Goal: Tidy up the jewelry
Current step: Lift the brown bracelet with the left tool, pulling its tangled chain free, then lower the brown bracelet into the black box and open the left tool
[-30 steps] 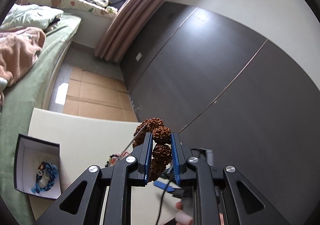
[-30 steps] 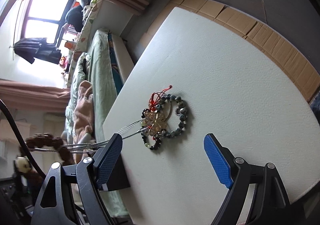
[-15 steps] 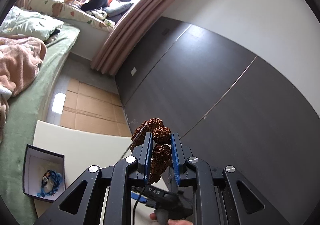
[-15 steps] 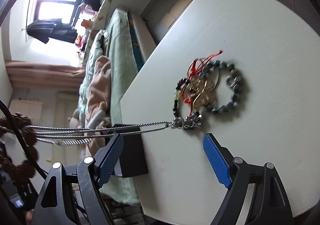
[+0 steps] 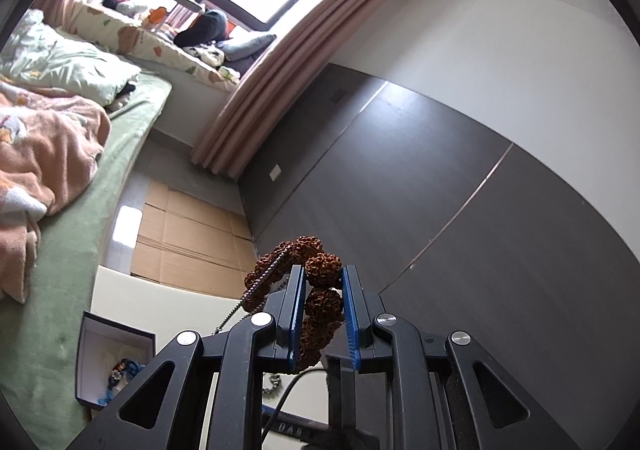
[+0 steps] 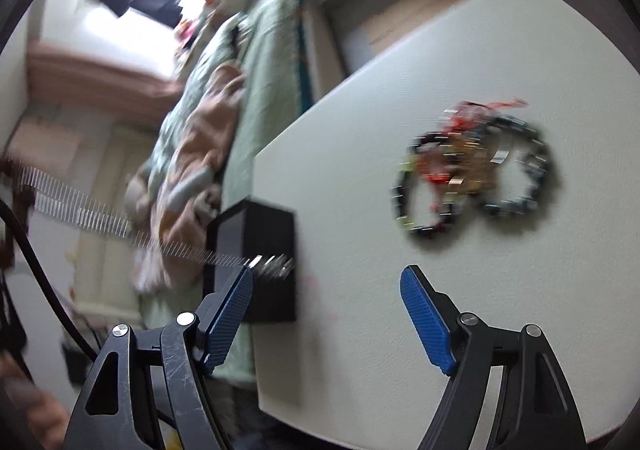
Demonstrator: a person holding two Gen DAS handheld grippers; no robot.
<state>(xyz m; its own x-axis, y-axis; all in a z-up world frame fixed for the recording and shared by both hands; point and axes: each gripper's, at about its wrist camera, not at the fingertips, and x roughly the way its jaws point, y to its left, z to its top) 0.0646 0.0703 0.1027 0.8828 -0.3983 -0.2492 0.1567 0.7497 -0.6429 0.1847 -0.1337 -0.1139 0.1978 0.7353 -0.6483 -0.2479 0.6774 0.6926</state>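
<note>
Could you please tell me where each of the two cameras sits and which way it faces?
Left wrist: on the left gripper, aimed at wall and window; jaws clamp the brown bead bracelet.
Right wrist: on the right gripper, angled down at the white table; jaws open.
Shared: silver chain, black box, bed.

Left claw clamps brown bead bracelet.

White table: dark open box near edge, blue trinket inside; tangle of beaded bracelets further in, kinda blurry.
</note>
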